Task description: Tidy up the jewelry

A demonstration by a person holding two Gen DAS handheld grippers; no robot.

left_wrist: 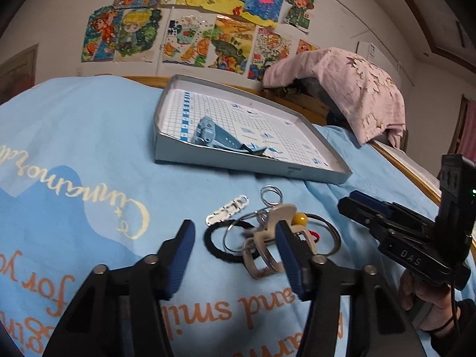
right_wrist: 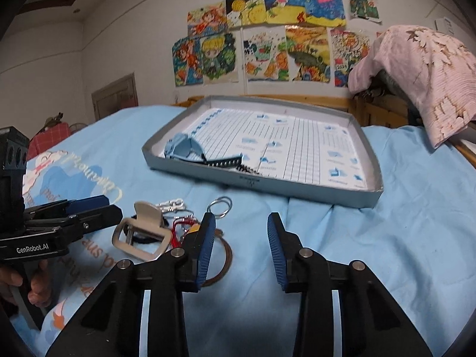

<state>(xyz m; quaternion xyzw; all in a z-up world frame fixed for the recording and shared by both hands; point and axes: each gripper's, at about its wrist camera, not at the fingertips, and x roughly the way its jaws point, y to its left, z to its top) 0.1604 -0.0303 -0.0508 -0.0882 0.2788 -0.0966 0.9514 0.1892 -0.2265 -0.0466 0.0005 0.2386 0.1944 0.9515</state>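
Observation:
A grey shallow tray (left_wrist: 238, 165) (right_wrist: 297, 192) lies on the blue bedsheet with a light blue watch (left_wrist: 212, 135) (right_wrist: 184, 148) inside. In front of it lies a pile of jewelry: a beige hair claw clip (left_wrist: 267, 247) (right_wrist: 142, 232), a black hair tie (left_wrist: 214, 244), a metal key ring (left_wrist: 270, 194) (right_wrist: 220, 205), a white clasp (left_wrist: 227, 209) (right_wrist: 172, 203), a yellow bead (left_wrist: 300, 218) and a thin bangle (right_wrist: 224, 255). My left gripper (left_wrist: 235, 255) is open, its fingers either side of the hair tie and clip. My right gripper (right_wrist: 241, 250) is open and empty, right of the pile.
A pink cloth (left_wrist: 351, 89) (right_wrist: 422, 71) drapes over something at the wooden headboard, back right. Children's drawings (left_wrist: 193, 20) hang on the wall. The blue sheet (right_wrist: 386, 253) is printed with lettering.

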